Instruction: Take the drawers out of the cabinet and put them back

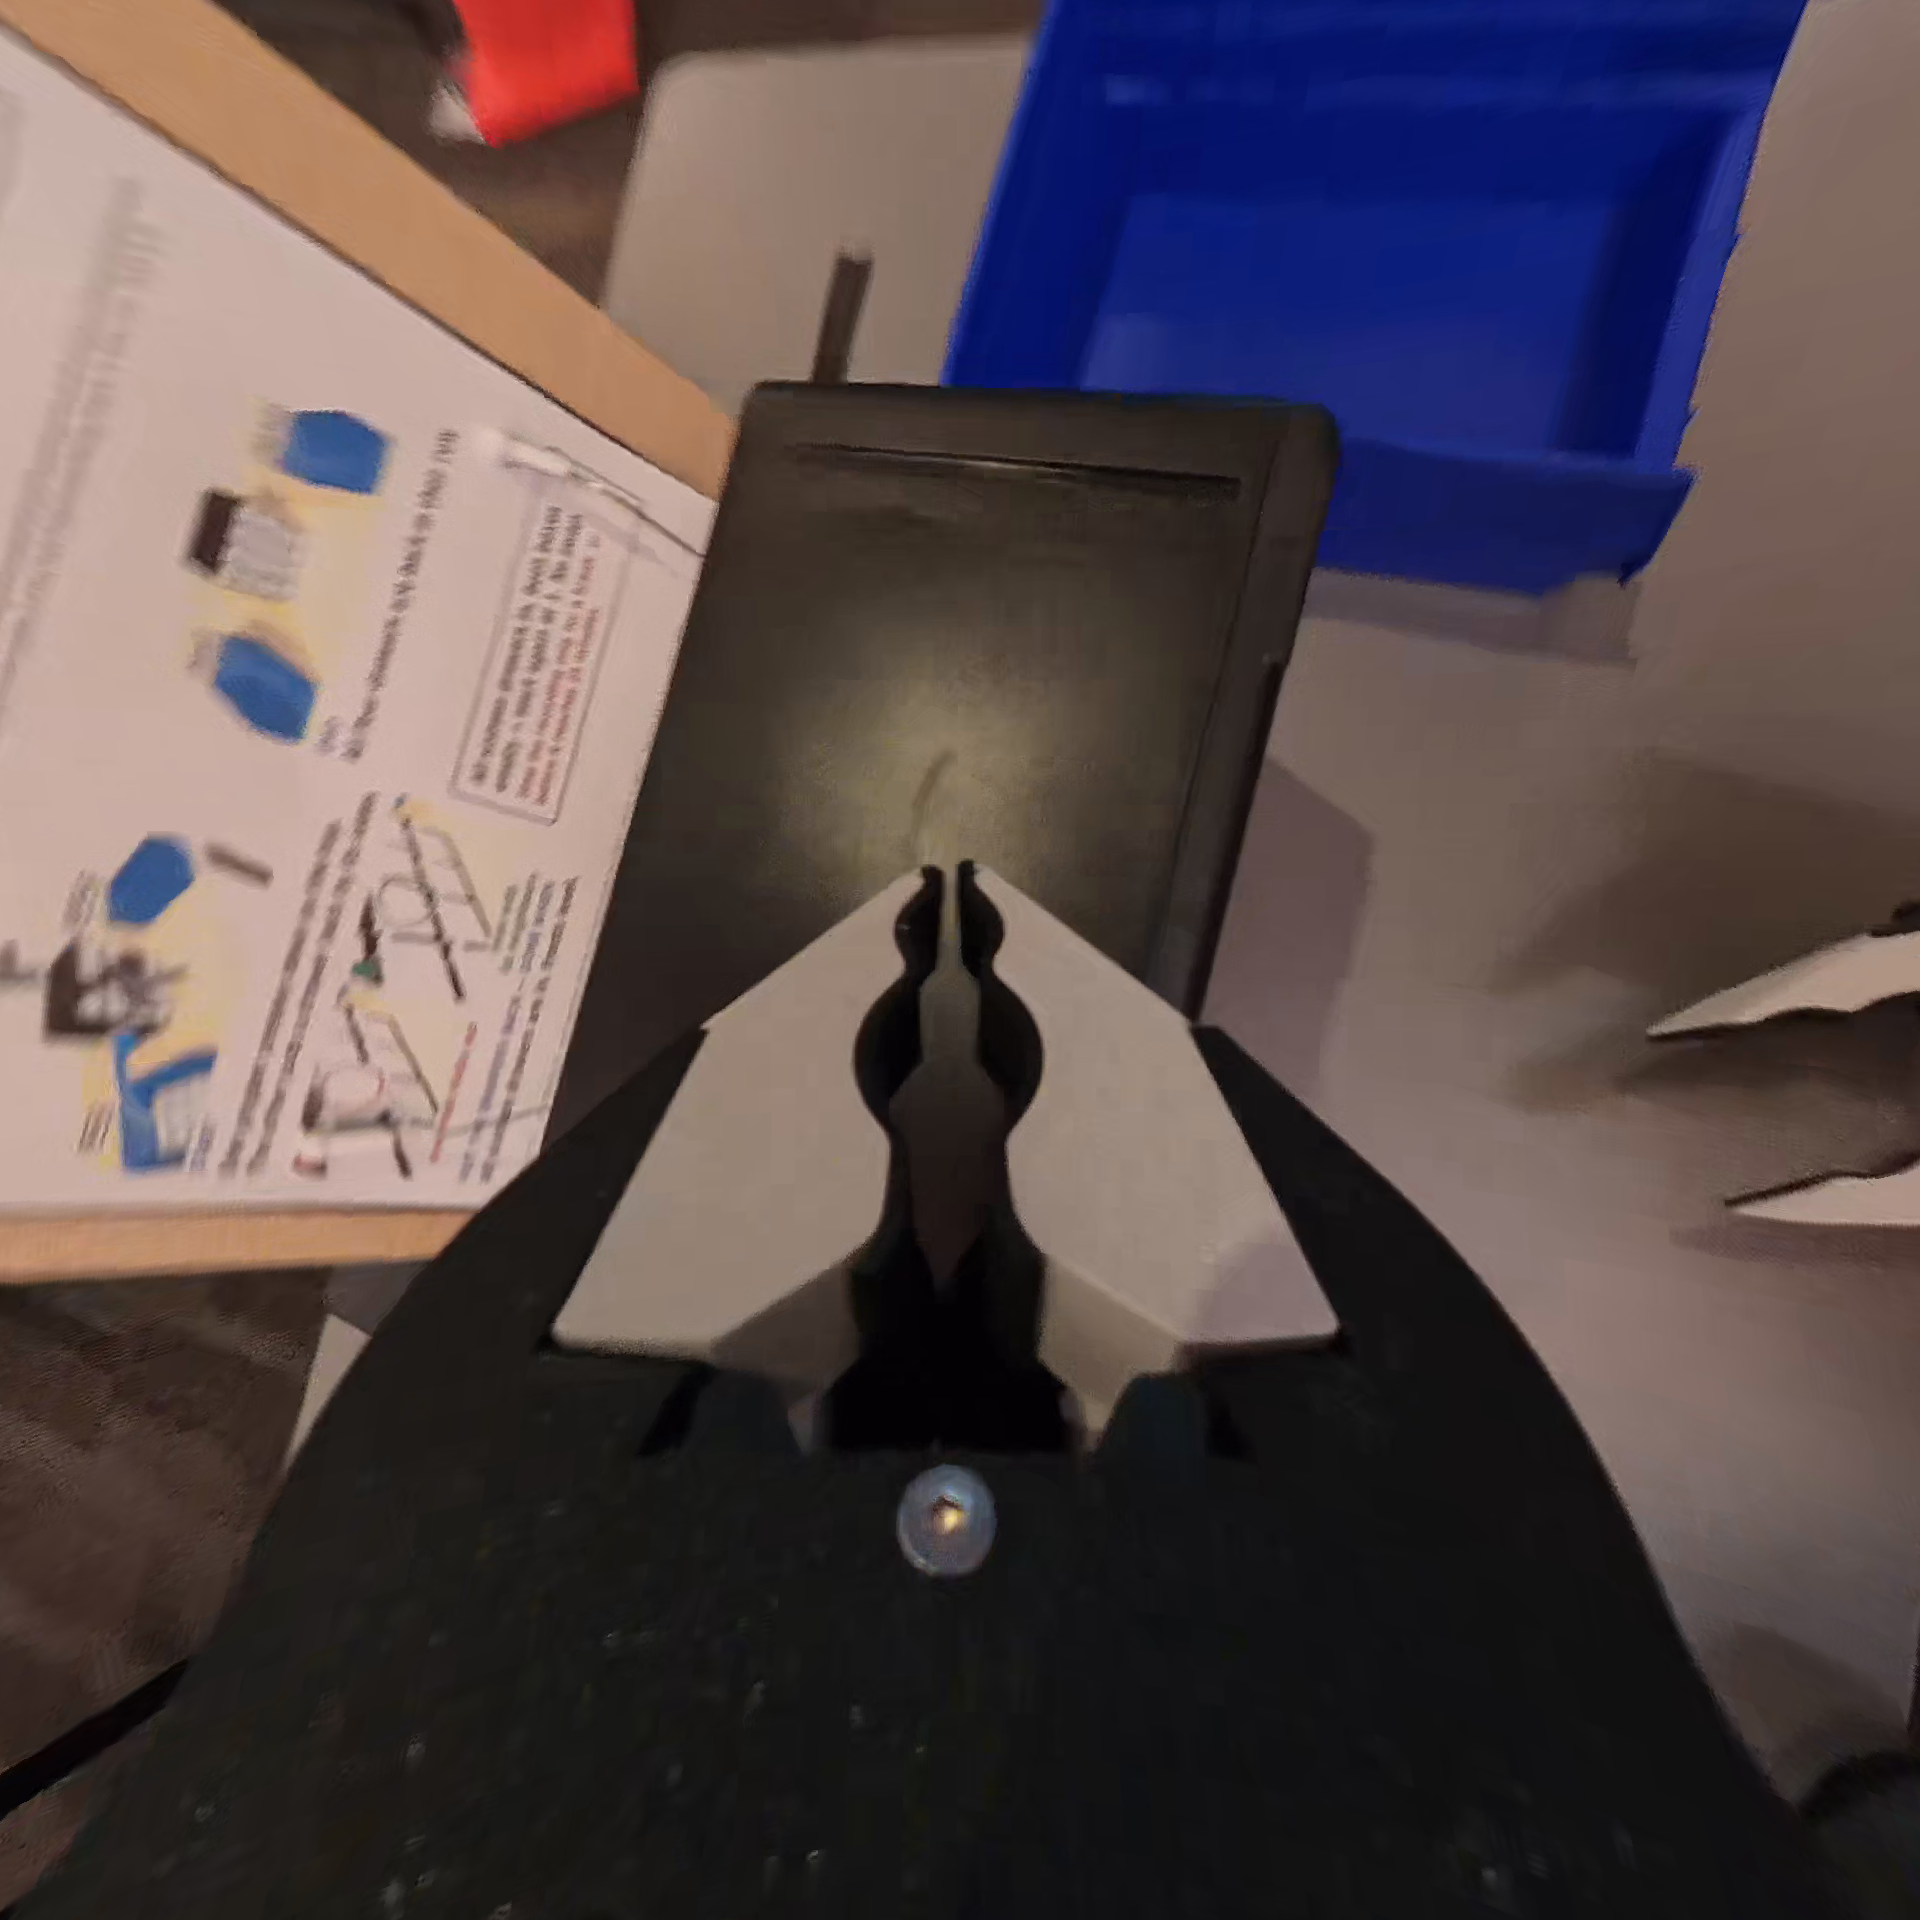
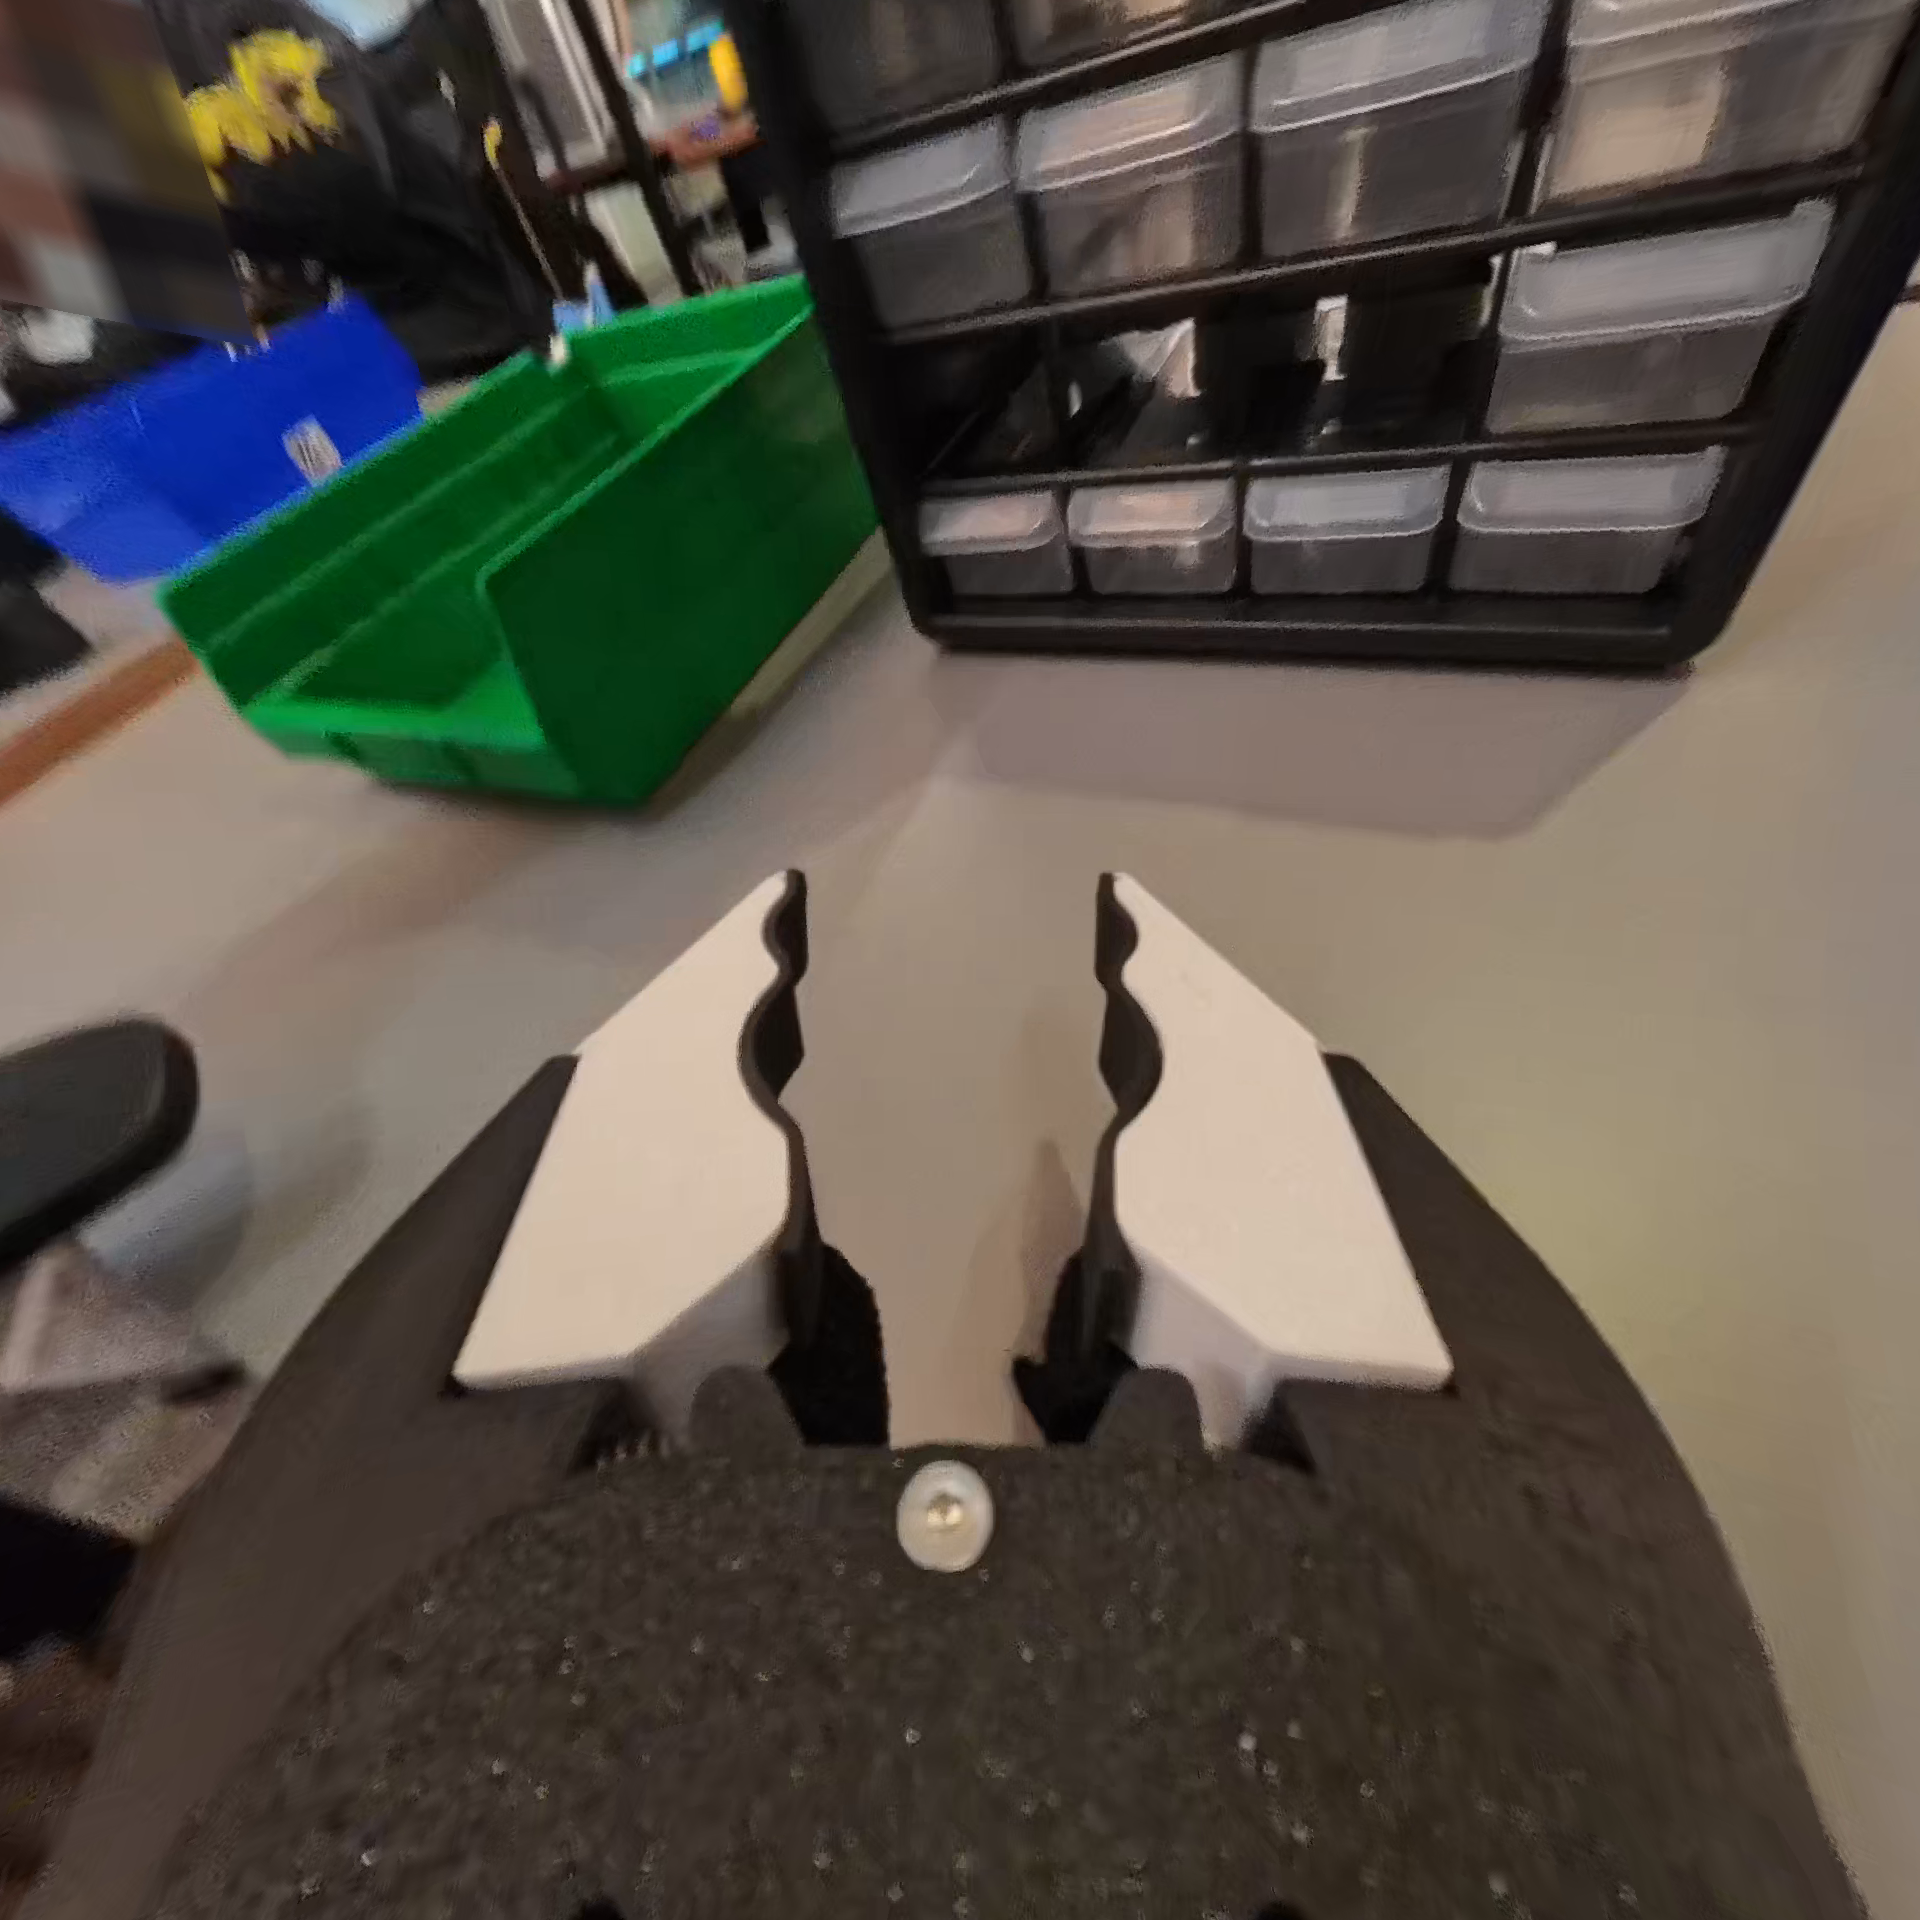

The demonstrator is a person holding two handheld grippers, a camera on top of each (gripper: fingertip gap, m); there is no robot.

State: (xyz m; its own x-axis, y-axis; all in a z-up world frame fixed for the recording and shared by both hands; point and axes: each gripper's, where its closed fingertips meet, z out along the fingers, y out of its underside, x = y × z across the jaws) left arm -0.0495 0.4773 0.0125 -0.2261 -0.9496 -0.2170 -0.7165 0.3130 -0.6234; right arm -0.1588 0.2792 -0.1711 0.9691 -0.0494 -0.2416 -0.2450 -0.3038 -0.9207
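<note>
A black cabinet (image 2: 1351, 623) of small clear drawers (image 2: 1340, 530) stands on the table, ahead of and right of my right gripper (image 2: 951, 894). Three slots in its third row (image 2: 1195, 384) are without drawers. My right gripper is open and empty, low over the table. My left gripper (image 1: 945, 873) is shut, and a thin dark strip shows between its fingers. A flat black rectangular piece with a raised rim (image 1: 987, 623) extends forward from its tips and seems held by its near edge. The right gripper's white fingers (image 1: 1808, 997) show at the right edge of the left wrist view.
A green bin (image 2: 623, 582) sits left of the cabinet with a blue bin (image 2: 187, 447) behind it. The blue bin also shows in the left wrist view (image 1: 1403, 260). A cardboard box with a printed sheet (image 1: 260, 675) lies left. A person in dark clothes (image 2: 312, 156) is behind.
</note>
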